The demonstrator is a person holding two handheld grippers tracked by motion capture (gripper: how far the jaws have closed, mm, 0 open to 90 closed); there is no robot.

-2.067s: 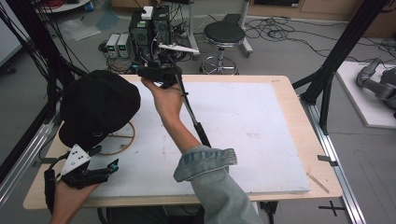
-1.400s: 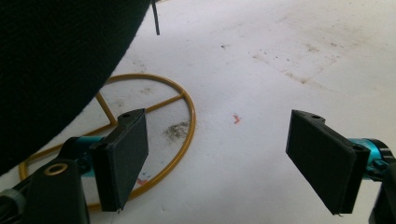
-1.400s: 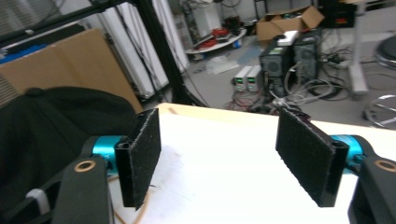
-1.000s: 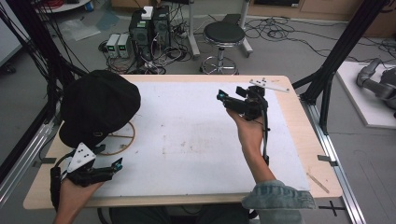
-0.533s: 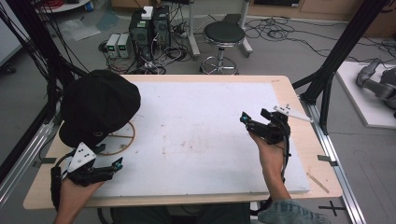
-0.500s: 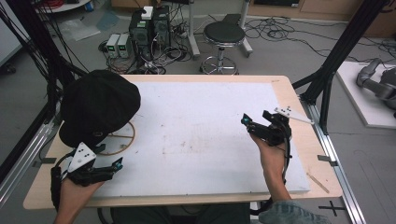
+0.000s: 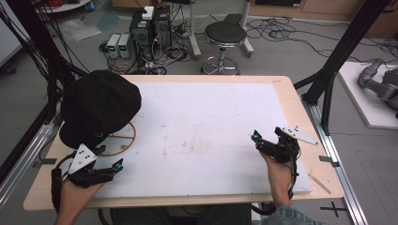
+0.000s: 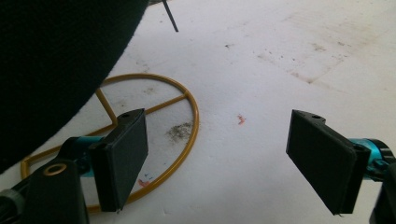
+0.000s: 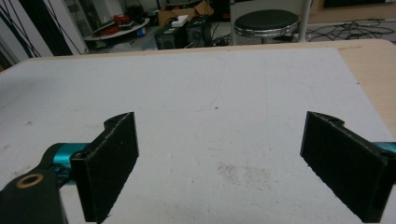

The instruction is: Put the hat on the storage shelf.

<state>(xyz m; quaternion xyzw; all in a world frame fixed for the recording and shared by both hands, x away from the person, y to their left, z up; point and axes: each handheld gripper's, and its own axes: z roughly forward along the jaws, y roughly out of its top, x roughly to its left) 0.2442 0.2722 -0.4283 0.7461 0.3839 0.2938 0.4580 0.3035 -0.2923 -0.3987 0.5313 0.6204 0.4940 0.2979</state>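
A soft, light black cap [image 7: 99, 107] is being borne on a gold wire stand [image 7: 123, 139] at the table's left; its brim is judged the best hold. Nothing is being held by the wide-open left gripper [image 7: 117, 165] or right gripper [image 7: 256, 138].

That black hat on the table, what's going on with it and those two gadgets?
A person holds a gripper in each hand over a white board. The black hat sits at the board's left edge on a gold wire stand. The left gripper rests just in front of it, jaws open and empty. The right gripper sits at the board's right side, jaws open and holding nothing, having just widened.
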